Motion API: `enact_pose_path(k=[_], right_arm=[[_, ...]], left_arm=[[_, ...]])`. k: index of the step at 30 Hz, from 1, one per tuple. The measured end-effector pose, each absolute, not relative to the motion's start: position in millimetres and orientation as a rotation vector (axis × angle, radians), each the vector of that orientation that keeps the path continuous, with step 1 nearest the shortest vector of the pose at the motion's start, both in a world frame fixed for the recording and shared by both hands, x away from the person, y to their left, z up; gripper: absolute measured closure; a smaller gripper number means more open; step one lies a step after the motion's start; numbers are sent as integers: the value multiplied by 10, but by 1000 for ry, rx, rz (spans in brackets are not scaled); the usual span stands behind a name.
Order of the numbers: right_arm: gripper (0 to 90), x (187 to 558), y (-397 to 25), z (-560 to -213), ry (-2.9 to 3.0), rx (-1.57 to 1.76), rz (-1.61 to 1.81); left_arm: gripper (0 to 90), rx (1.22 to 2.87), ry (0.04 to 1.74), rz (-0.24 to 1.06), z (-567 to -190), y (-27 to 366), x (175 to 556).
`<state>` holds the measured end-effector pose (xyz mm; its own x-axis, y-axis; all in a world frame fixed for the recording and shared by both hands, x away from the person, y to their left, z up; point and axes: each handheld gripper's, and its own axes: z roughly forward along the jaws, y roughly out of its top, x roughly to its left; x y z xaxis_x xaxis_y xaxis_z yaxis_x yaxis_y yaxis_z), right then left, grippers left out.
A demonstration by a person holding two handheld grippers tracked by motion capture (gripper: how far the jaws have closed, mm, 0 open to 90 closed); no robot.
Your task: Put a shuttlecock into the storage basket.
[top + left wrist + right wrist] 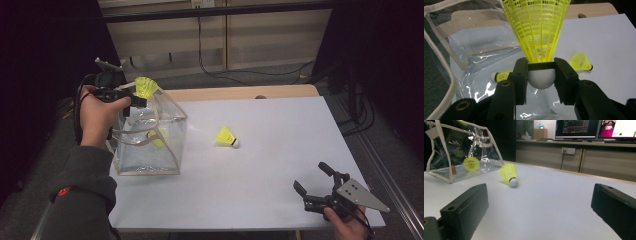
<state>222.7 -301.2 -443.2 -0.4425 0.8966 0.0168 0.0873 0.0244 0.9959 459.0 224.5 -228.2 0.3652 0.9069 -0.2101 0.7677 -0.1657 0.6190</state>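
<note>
1. Shuttlecock (537, 30), yellow with a white cork, sits clamped by its cork between the jaws of the left gripper (541, 75); its skirt fans out away from the jaws.
2. In the high view that left gripper (131, 98) hangs over the open top of the clear bag (172, 122), at about 10 o'clock on the white table (280, 150).
3. A second shuttlecock (156, 138) lies inside the bag on its floor; the left gripper view shows it (501, 75) through the plastic, at 9 o'clock from the held cork.
4. A third shuttlecock (226, 137) lies on its side on the table, near the centre and apart from the bag, cork toward 4 o'clock.
5. The right gripper (314, 186) rests at 5 o'clock on the table, jaws spread wide with nothing between them, well apart from the third shuttlecock (509, 175).
</note>
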Motion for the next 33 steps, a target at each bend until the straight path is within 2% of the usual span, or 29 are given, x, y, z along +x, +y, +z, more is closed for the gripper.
enact_pose_path(k=[33], right_arm=[[10, 2227, -3015, -4435, 1616, 1018, 1493]], left_arm=[[642, 1925, 1535, 341, -2422, 2405, 4625]])
